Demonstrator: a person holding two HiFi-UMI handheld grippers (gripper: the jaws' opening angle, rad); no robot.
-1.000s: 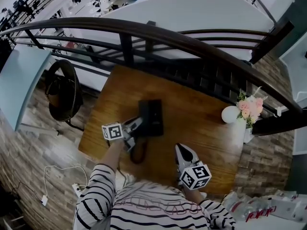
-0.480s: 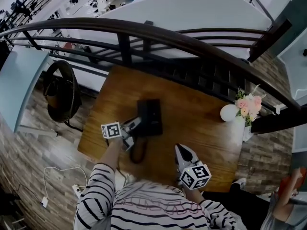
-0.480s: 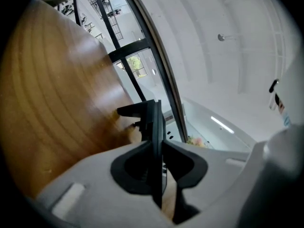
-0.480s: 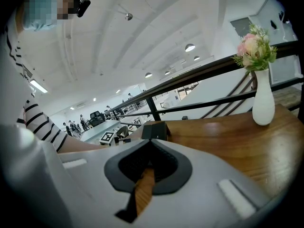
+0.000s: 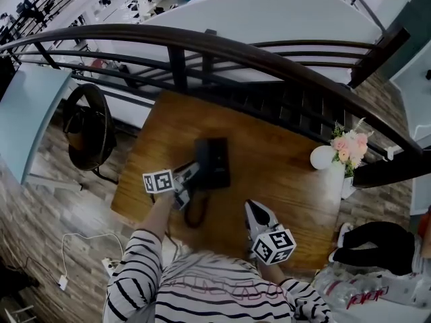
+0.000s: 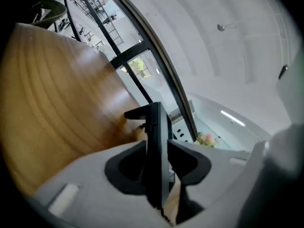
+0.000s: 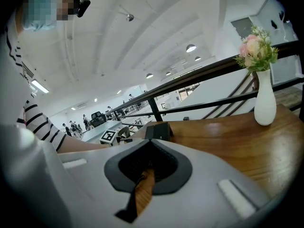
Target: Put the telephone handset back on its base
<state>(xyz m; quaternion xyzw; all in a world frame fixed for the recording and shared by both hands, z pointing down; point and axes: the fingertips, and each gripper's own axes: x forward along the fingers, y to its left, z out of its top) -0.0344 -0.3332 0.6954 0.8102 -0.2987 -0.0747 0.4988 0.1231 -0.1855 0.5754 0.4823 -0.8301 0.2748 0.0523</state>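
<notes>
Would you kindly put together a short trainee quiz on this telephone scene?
1. True or false: the right gripper holds the handset.
2. What stands near the table's right edge in the head view? A a mug; B a white flower vase; C a lamp.
3. What stands between the left gripper's jaws?
Key: 1 false, its jaws are shut and empty. 2 B. 3 the black handset; those jaws have just been opening around it.

R tongs (image 7: 152,141) closed; tel. base (image 7: 158,131) beyond
</notes>
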